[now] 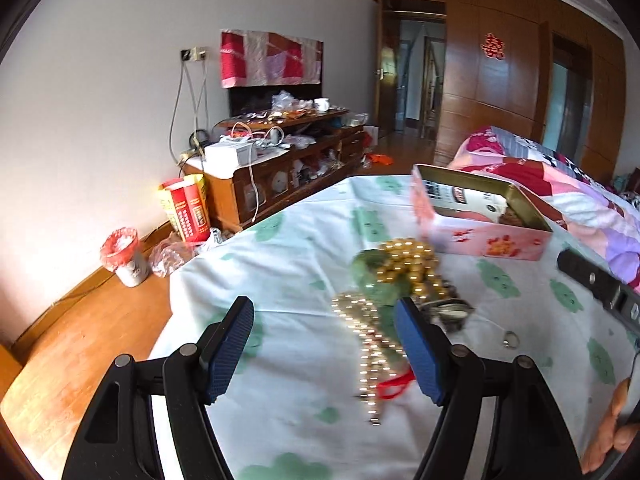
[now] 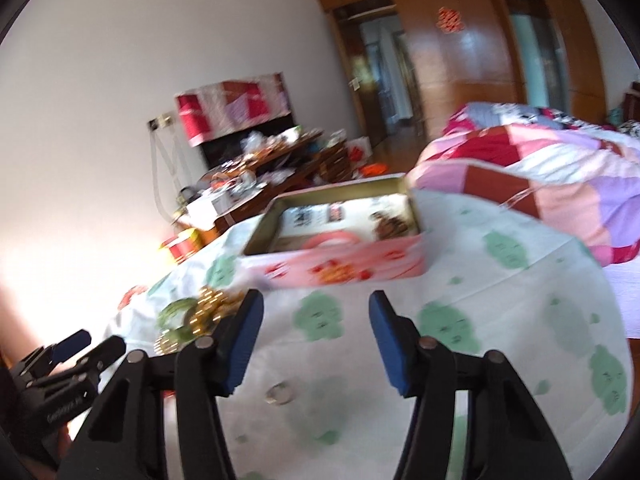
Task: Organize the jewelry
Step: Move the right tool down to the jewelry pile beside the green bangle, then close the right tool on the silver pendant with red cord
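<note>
A heap of jewelry lies on the white cloth with green prints: gold beads [image 1: 408, 264], a green bangle [image 1: 372, 276], a pale bead chain [image 1: 368, 352] with a red cord [image 1: 394, 386], and a small ring [image 1: 511, 339] apart on the right. My left gripper [image 1: 324, 312] is open just in front of the heap, its right pad beside the chain, holding nothing. An open pink tin box [image 2: 340, 260] stands behind. My right gripper [image 2: 316, 304] is open and empty, pointing at the box, with the ring [image 2: 280, 394] on the cloth below its jaws. The heap [image 2: 200, 312] lies to its left.
The cloth-covered table [image 1: 280, 264] ends at left over a wooden floor [image 1: 80, 344]. A patchwork quilt [image 2: 540, 184] lies on the bed behind the box. A cluttered low cabinet [image 1: 280, 168], a red-lined bin [image 1: 124, 256] and a hand [image 1: 612, 424] at the right edge are in view.
</note>
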`<move>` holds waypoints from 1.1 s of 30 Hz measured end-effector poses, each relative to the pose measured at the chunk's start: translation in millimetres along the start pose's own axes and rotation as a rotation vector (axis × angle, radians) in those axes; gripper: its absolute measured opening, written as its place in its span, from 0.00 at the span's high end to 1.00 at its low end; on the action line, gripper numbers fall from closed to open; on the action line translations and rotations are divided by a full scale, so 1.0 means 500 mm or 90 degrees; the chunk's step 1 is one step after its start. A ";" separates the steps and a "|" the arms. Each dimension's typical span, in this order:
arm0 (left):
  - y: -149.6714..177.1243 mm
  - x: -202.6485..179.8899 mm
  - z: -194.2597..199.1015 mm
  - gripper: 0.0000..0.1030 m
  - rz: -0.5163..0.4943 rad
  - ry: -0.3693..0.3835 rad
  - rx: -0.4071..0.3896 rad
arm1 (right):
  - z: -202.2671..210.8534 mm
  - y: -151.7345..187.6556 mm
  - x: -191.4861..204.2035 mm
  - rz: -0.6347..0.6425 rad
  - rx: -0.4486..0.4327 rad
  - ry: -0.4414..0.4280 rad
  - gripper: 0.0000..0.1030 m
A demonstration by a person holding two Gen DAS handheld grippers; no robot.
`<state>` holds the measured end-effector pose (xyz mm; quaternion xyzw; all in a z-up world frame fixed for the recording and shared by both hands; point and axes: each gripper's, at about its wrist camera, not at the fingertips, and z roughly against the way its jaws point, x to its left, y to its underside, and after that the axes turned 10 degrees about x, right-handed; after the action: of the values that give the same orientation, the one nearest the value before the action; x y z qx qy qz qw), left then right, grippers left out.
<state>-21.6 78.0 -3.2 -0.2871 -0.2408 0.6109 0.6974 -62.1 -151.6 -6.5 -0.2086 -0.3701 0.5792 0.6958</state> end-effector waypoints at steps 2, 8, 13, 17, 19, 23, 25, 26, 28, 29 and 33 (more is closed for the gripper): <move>-0.002 0.018 -0.003 0.29 0.020 0.017 0.003 | -0.014 0.003 0.020 0.012 0.027 -0.037 0.43; 0.002 0.033 -0.013 0.29 0.009 0.006 0.008 | -0.081 0.006 0.060 0.013 0.141 -0.117 0.43; 0.002 0.053 -0.012 0.29 0.019 -0.009 0.009 | -0.115 0.020 0.103 0.049 0.188 -0.157 0.45; -0.001 0.068 -0.010 0.29 0.035 -0.004 0.009 | -0.166 0.015 0.132 0.054 0.244 -0.158 0.59; -0.003 0.069 -0.008 0.29 0.037 -0.007 0.008 | -0.192 0.012 0.140 0.049 0.267 -0.144 0.59; -0.005 0.072 -0.007 0.29 0.039 -0.007 0.007 | -0.215 0.000 0.141 0.046 0.272 -0.136 0.72; -0.005 0.074 -0.007 0.29 0.039 -0.006 0.008 | -0.221 -0.008 0.131 0.051 0.272 -0.127 0.89; -0.005 0.074 -0.008 0.29 0.039 -0.006 0.009 | -0.221 -0.013 0.118 0.045 0.268 -0.128 0.89; -0.005 0.072 -0.012 0.29 0.036 -0.001 0.015 | -0.213 -0.019 0.099 0.040 0.254 -0.119 0.90; -0.005 0.069 -0.015 0.29 0.033 0.001 0.020 | -0.209 -0.022 0.090 0.041 0.246 -0.112 0.90; -0.003 0.052 -0.025 0.29 0.013 0.002 0.036 | -0.187 -0.037 0.040 0.035 0.214 -0.085 0.91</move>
<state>-8.5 102.2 -11.7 -0.2702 -0.2195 0.6242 0.6995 21.7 -123.9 -47.6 -0.0605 -0.3076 0.6639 0.6789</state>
